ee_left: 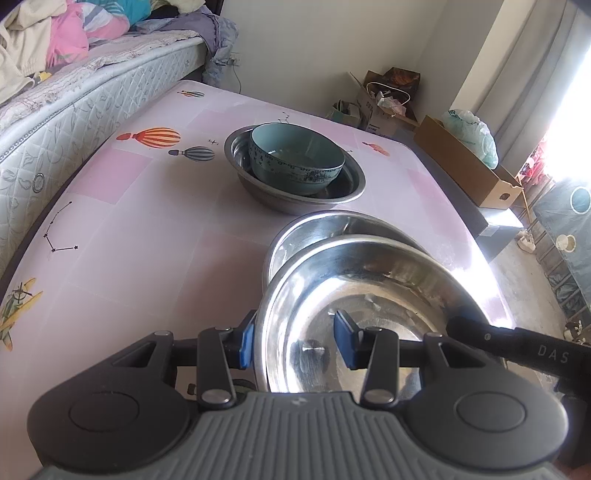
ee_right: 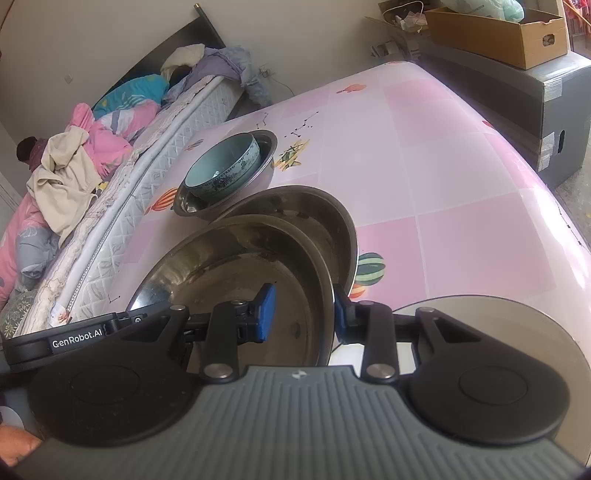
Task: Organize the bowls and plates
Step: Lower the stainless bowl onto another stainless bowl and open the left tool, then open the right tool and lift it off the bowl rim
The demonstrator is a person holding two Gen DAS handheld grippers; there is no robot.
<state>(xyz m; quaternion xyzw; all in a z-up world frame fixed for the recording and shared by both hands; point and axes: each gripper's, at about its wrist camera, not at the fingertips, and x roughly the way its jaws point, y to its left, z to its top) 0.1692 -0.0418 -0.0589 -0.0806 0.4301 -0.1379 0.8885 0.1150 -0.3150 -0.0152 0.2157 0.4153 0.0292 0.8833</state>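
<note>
Both grippers hold one shiny steel basin [ee_left: 369,295] [ee_right: 240,280] by opposite rims. My left gripper [ee_left: 295,341] is shut on its near-left rim, one blue pad outside and one inside. My right gripper [ee_right: 303,315] is shut on its right rim in the same way. The held basin overlaps a second steel basin [ee_left: 325,229] [ee_right: 314,214] just behind it on the pink table [ee_left: 147,240] [ee_right: 443,166]; I cannot tell whether they touch. Farther back a teal bowl [ee_left: 295,162] [ee_right: 221,166] sits inside a third steel basin [ee_left: 354,177] [ee_right: 267,155].
A bed with a mattress [ee_left: 74,122] [ee_right: 129,192] runs along the table's left side. Cardboard boxes [ee_left: 469,166] [ee_right: 498,33] stand past the far right corner. A grey round disc [ee_right: 517,325] lies under my right gripper. A fingertip [ee_right: 14,446] shows at the bottom left.
</note>
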